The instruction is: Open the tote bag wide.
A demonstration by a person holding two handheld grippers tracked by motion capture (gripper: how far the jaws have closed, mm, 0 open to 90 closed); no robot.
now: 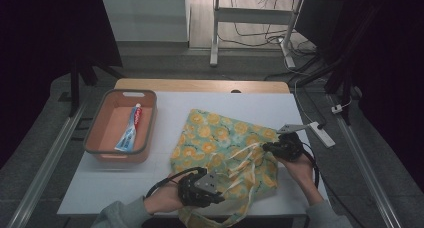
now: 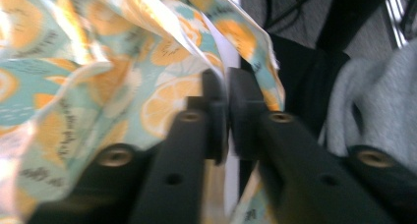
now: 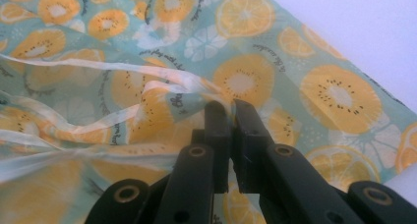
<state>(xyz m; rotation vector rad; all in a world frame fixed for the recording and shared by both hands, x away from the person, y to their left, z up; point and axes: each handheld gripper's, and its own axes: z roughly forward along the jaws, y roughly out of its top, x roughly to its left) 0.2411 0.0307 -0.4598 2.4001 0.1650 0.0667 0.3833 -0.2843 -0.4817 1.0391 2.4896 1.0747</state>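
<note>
Between the jaws of the left gripper (image 2: 227, 117), seen in its own view, a fold of the fruit-print cloth bag (image 2: 98, 76) is pinched tight, the fabric lifted and bunched around the black tips. Across the bag, the right gripper (image 3: 231, 135) has its jaws closed on a pale edge of the same cloth, with thin light straps (image 3: 74, 67) running away from the pinch. From the high view, the bag (image 1: 220, 138) lies spread on the white table (image 1: 175, 103), its near edge at the left gripper (image 1: 220, 198) and its right edge at the right gripper (image 1: 267, 147). Well apart, at the table's left, an orange basket (image 1: 97, 148) holds a toothpaste tube (image 1: 130, 128).
</note>
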